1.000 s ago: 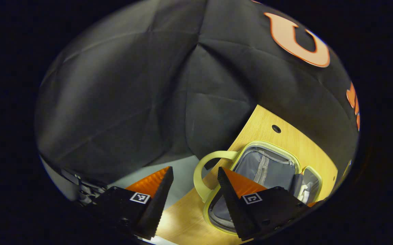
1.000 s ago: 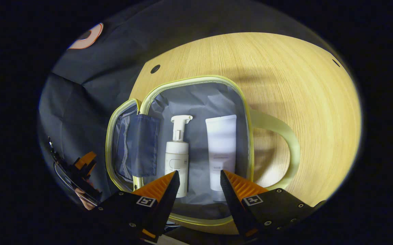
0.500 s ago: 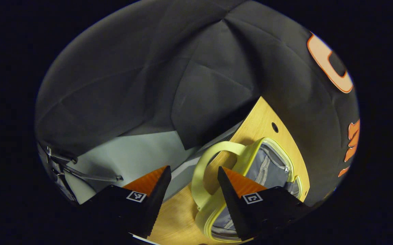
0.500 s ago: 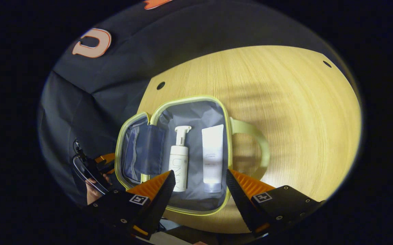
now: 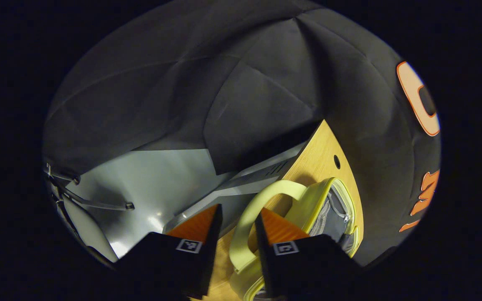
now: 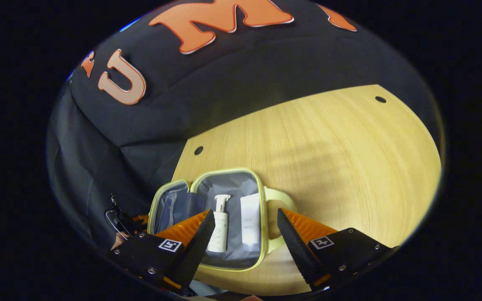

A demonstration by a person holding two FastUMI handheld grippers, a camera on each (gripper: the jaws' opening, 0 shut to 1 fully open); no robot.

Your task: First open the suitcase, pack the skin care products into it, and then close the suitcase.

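The small suitcase [image 6: 224, 172], yellow-rimmed with a grey lining, lies open on the wooden table [image 6: 328, 159]. Inside it a white pump bottle [image 6: 220, 228] and a white tube [image 6: 250, 223] lie side by side. My right gripper [image 6: 245, 212] hovers open above them, holding nothing. In the left gripper view the lid half of the suitcase [image 5: 322, 198] is tilted up. My left gripper [image 5: 237, 209] straddles the suitcase's yellow handle [image 5: 266, 190] with its fingers narrowed, and a gap shows beside the strap. In the right gripper view, the left gripper [image 6: 130, 220] and a hand sit left of the case.
The table's left edge [image 5: 303, 156] drops to a grey floor [image 5: 140, 179]. Round holes [image 6: 199, 150] mark the table's far corners. Black cloth walls stand behind and to the left. Bare wood [image 6: 349, 175] stretches right of the suitcase.
My right gripper has pulled up and back from the suitcase, which now looks smaller. My left gripper has moved onto the handle and its fingers have narrowed around it.
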